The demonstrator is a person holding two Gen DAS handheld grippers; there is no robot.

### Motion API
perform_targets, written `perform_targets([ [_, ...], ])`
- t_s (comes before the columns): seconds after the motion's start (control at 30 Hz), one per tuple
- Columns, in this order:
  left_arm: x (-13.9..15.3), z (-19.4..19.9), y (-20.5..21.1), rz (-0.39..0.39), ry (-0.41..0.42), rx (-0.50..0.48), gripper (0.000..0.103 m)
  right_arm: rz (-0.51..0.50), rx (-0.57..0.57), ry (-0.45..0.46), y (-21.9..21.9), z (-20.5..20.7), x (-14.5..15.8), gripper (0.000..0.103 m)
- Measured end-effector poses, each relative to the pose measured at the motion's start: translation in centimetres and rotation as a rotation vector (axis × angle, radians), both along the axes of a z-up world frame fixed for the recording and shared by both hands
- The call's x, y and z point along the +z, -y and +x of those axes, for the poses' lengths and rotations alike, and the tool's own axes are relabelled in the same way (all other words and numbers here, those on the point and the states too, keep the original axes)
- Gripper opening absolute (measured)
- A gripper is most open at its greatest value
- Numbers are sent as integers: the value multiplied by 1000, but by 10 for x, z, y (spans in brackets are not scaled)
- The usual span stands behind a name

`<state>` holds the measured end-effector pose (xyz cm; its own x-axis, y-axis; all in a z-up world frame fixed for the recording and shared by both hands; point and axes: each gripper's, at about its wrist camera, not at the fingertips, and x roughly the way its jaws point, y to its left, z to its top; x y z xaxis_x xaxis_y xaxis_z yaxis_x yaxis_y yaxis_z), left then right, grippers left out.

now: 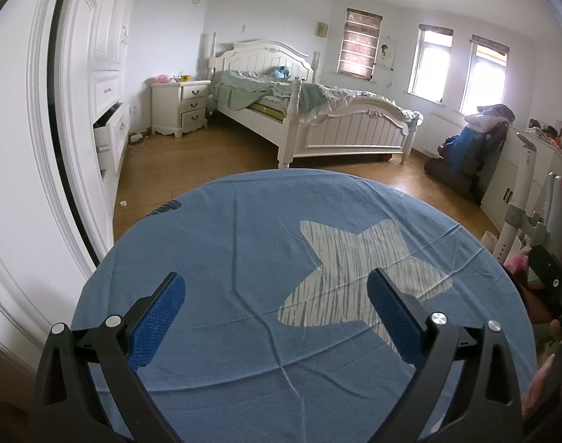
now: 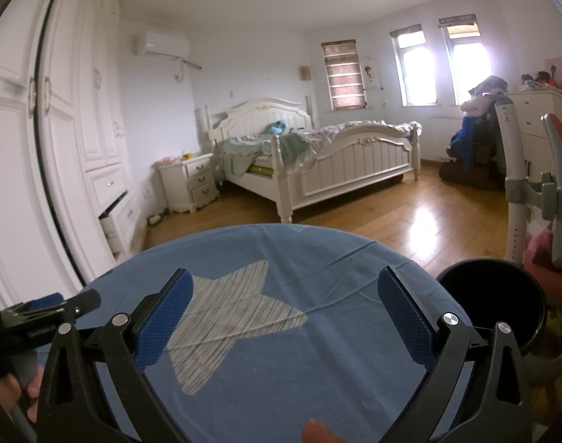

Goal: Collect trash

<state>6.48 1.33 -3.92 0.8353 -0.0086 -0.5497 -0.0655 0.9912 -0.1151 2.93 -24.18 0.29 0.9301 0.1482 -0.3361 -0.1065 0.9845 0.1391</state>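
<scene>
My left gripper [image 1: 276, 277] is open over a round table under a blue cloth [image 1: 222, 251] printed with a grey striped star [image 1: 358, 277]; nothing is between its blue pads. My right gripper [image 2: 284, 273] is also open and empty above the same cloth [image 2: 318, 332]. A black round bin [image 2: 491, 295] stands just past the table's right edge, beside the right finger. A small white scrap [image 1: 123, 203] lies on the wooden floor by the wardrobe. An orange-red thing [image 2: 318, 432] shows at the bottom edge; I cannot tell what it is. The left gripper's side [image 2: 48, 306] shows at far left.
A white wardrobe with an open drawer [image 1: 109, 129] lines the left wall. A white bed [image 1: 318, 118] and nightstand [image 1: 181, 107] stand at the back. A desk chair [image 2: 554, 192] and a pile of clothes [image 2: 476, 140] are on the right. Open wooden floor [image 2: 410, 214] lies between.
</scene>
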Motion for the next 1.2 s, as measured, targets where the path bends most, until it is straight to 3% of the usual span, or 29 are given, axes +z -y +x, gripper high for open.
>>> perform_targets([
  [1.2, -1, 3, -3, -8, 8, -8, 98, -7, 1, 5, 1, 0, 0, 98],
])
